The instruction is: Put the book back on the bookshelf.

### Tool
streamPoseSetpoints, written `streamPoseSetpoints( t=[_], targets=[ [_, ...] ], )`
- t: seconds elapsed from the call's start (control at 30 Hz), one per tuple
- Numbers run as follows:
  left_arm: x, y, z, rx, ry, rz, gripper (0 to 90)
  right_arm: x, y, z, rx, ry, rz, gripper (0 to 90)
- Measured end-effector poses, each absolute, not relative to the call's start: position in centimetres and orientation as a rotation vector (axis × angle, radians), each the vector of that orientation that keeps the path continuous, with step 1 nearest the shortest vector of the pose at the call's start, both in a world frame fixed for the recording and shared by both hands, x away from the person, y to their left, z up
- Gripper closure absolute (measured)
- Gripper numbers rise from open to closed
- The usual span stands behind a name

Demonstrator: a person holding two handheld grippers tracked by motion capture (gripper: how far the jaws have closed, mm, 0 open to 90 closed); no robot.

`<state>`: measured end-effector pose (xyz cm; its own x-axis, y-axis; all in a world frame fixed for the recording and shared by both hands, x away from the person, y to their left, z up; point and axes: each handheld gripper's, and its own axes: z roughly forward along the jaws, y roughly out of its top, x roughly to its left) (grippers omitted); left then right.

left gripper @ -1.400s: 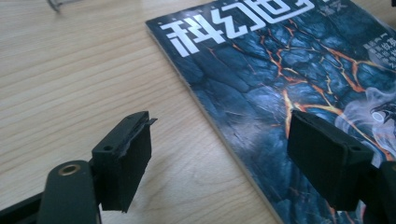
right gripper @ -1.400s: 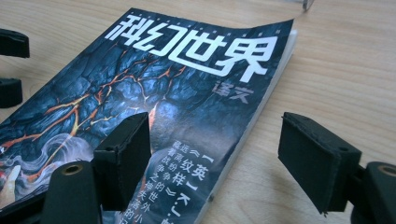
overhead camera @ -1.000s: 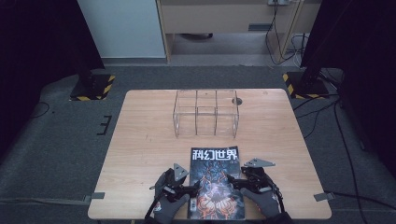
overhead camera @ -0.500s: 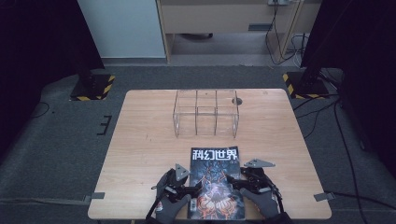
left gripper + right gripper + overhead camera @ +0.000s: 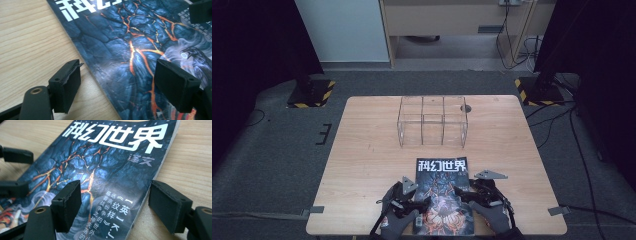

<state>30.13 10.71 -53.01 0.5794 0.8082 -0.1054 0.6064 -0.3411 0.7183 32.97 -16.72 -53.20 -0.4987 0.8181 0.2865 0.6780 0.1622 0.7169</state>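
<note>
A magazine [image 5: 443, 196] with a dark blue and orange cover and white Chinese title lies flat at the table's near edge. My left gripper [image 5: 419, 203] is open at its left side. In the left gripper view the gripper [image 5: 120, 77] straddles the magazine [image 5: 125, 37] edge, one jaw over bare wood and the other over the cover. My right gripper [image 5: 465, 194] is open at the right side. In the right gripper view the gripper [image 5: 117, 195] spans the magazine [image 5: 100, 160] spine edge, its right jaw above the wood. Neither holds anything.
A clear acrylic organizer [image 5: 432, 121] with upright dividers stands at the middle back of the wooden table [image 5: 362, 150]. A small round hole [image 5: 465, 108] sits beside it. Gloved hands [image 5: 398, 227] come in at the front edge. Dark floor and cables surround the table.
</note>
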Motion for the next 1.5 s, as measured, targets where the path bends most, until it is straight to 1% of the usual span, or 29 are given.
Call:
streamPoseSetpoints(
  t=[0.13,0.43,0.6,0.8,1.0,1.5],
  targets=[
    [30.0,10.1,-53.1,2.072,1.111,0.351,19.4,33.1,-17.1,-53.3,1.546,2.229,1.322,26.3],
    [29.9,10.0,-53.1,2.069,1.121,0.360,18.2,33.1,-17.4,-53.4,1.602,2.201,1.371,26.6],
    [29.8,9.9,-53.2,2.060,1.124,0.367,18.0,33.2,-17.8,-53.5,1.681,2.151,1.411,31.0],
    [29.8,9.9,-53.2,2.061,1.126,0.368,18.0,33.3,-18.1,-53.4,1.722,2.133,1.451,33.0],
    [29.7,9.9,-53.2,2.058,1.127,0.369,18.0,32.9,-18.8,-52.5,1.732,2.066,1.628,36.9],
    [29.6,9.9,-53.3,2.044,1.130,0.373,18.2,32.9,-18.8,-53.5,1.737,2.105,1.532,35.3]
  ],
)
